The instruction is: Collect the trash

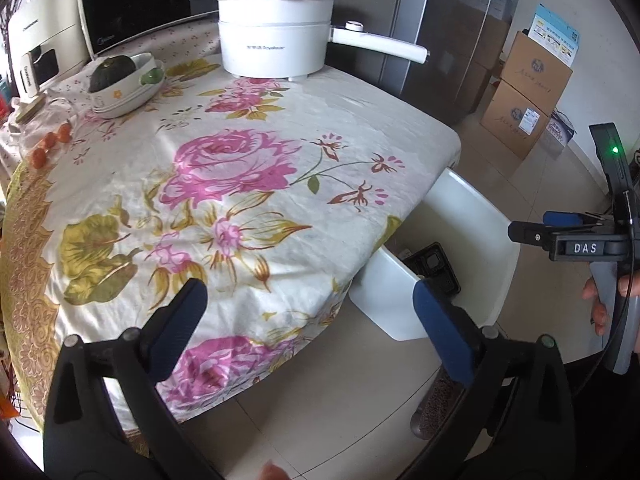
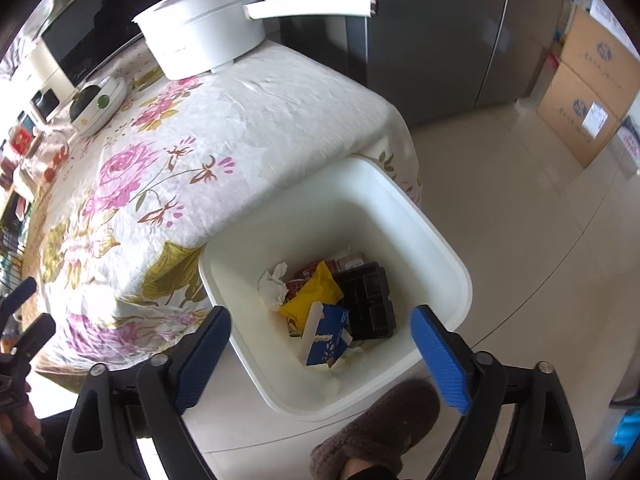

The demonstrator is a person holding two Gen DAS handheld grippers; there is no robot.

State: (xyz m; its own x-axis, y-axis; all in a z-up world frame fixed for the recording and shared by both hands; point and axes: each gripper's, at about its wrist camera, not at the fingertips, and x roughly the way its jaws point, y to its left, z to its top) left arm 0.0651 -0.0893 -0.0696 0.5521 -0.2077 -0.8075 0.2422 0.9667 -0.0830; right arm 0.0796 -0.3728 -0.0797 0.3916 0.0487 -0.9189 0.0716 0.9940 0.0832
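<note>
A white trash bin (image 2: 436, 232) stands on the floor beside the table; it also shows in the left wrist view (image 1: 472, 220). It holds a blue carton (image 2: 330, 334), a yellow wrapper (image 2: 310, 292), a crumpled tissue (image 2: 274, 286) and a black plastic tray (image 2: 368, 300), which also shows in the left wrist view (image 1: 434, 266). My right gripper (image 2: 322, 354) is open and empty above the bin's near side. My left gripper (image 1: 312, 320) is open and empty over the table's front corner. The right gripper (image 1: 520, 232) shows at the right edge of the left wrist view.
The table has a floral cloth (image 1: 240, 168). On it stand a white electric pot (image 1: 276, 32), a bowl with a dark squash (image 1: 120, 80) and small orange fruits (image 1: 48, 146). A microwave (image 1: 132, 4) is behind. Cardboard boxes (image 1: 524, 92) and a fridge (image 2: 432, 32) stand nearby. A slippered foot (image 2: 380, 428) is beside the bin.
</note>
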